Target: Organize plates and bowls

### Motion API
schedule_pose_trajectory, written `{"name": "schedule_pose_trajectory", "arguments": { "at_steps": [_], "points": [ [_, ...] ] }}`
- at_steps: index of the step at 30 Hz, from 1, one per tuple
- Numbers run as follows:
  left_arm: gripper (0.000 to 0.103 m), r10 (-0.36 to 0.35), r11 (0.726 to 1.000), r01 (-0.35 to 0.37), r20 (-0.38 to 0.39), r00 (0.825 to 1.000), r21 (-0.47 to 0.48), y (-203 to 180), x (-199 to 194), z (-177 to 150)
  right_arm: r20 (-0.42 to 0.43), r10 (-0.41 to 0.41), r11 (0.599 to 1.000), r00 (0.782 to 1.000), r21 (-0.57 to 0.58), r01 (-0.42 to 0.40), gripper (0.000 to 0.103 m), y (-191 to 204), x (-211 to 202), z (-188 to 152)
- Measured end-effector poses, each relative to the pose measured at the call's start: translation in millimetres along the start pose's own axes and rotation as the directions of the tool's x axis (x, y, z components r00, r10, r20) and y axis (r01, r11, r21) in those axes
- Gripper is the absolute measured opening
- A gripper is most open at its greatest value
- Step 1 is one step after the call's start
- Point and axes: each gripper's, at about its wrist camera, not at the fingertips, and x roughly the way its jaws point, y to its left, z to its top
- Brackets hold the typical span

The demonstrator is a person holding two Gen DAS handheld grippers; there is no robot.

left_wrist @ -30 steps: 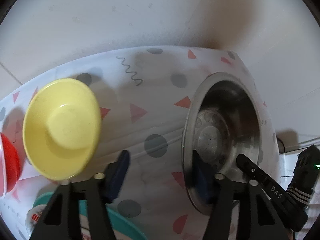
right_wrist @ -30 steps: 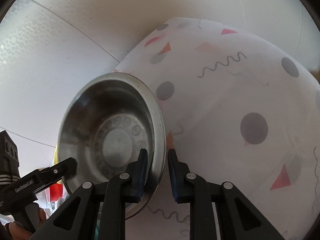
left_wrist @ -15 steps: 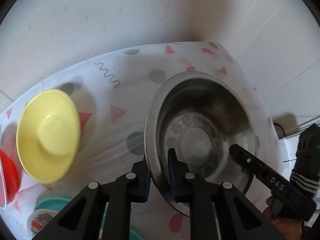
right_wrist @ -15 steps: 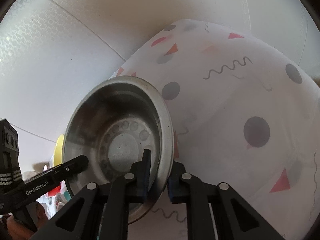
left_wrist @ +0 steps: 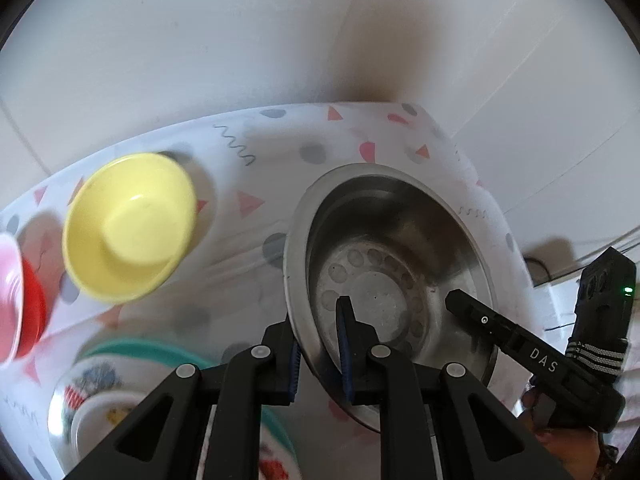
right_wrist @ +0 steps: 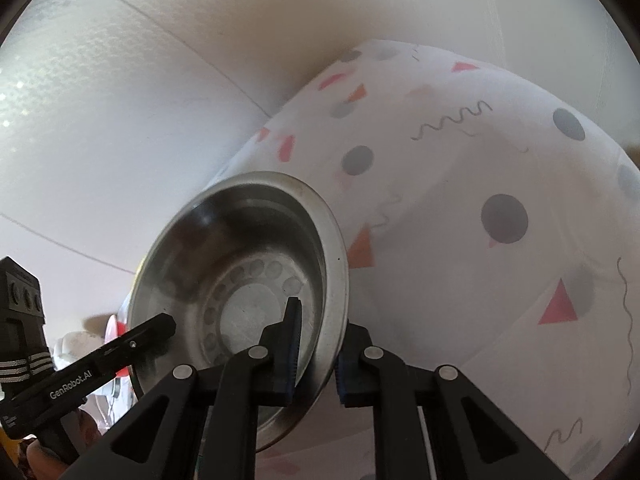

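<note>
My left gripper (left_wrist: 318, 354) and right gripper (right_wrist: 316, 364) each have their jaws clamped on opposite sides of the steel bowl's (left_wrist: 392, 280) rim. It is dull silver with a broad flat lip and a ring of round dimples around its base, held tilted just above the patterned worktop (right_wrist: 500, 160). A yellow bowl (left_wrist: 128, 228) sits well apart to the left.
</note>
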Motion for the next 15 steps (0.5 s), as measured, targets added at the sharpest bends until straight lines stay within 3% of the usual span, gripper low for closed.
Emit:
{"name": "schedule_pose_trajectory", "arguments": {
  "at_steps": [15],
  "points": [
    [0.02,0.05,0.992,-0.028,0.181,0.982,-0.122,63,-99,-49,-0.02,0.107,0.973,0.994,-0.203,-0.108,0.014,98,-11,-24]
  ]
}}
